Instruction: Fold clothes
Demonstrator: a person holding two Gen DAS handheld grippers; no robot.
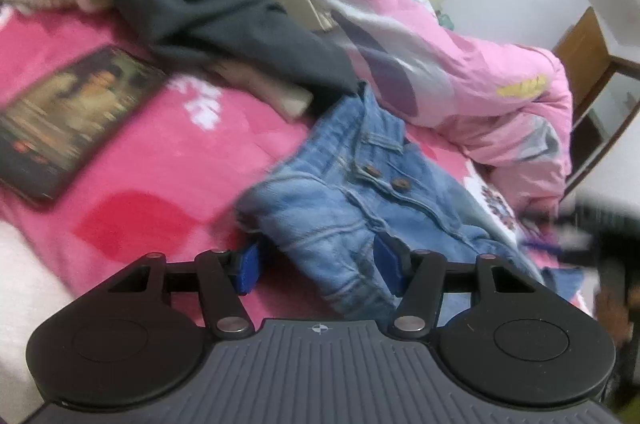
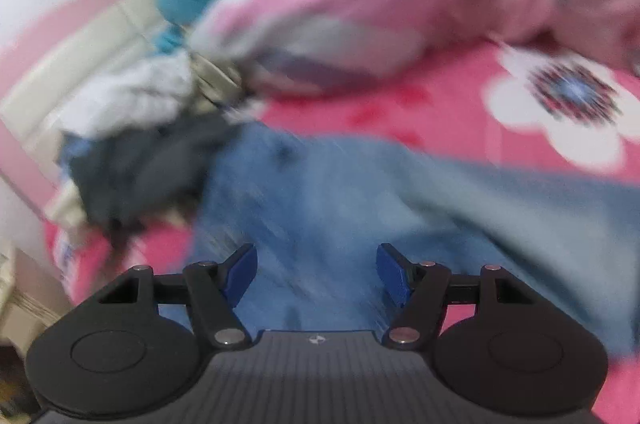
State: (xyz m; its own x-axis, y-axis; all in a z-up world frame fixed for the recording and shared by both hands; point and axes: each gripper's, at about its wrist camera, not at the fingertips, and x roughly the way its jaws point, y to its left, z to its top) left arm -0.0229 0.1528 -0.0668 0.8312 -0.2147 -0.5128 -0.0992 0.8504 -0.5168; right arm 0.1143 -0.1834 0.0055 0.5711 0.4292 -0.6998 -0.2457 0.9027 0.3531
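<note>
Both tools stand released over the jeans (image 1: 352,192), which lie crumpled on the pink bed (image 1: 168,160). On the left tool (image 1: 316,266) the blue pads (image 1: 249,266) sit either side of a bunched denim edge without pressing it; denim lies between them, loose. On the right tool (image 2: 316,274) the jaws stand apart above the jeans, the view badly blurred, so I cannot tell whether a pad brushes the cloth. Beyond the jeans lies a dark garment (image 1: 208,8), with a pink quilt (image 1: 460,56) just beside them and a flat case (image 1: 68,120) well apart to the left. The risk, as I judge it, is a grip taken on this thick bunch: the pads could catch several layers at once, or slip off the stiff seam, and the fold would come out skewed. A careless drag could also pull the dark garment or quilt along.
</note>
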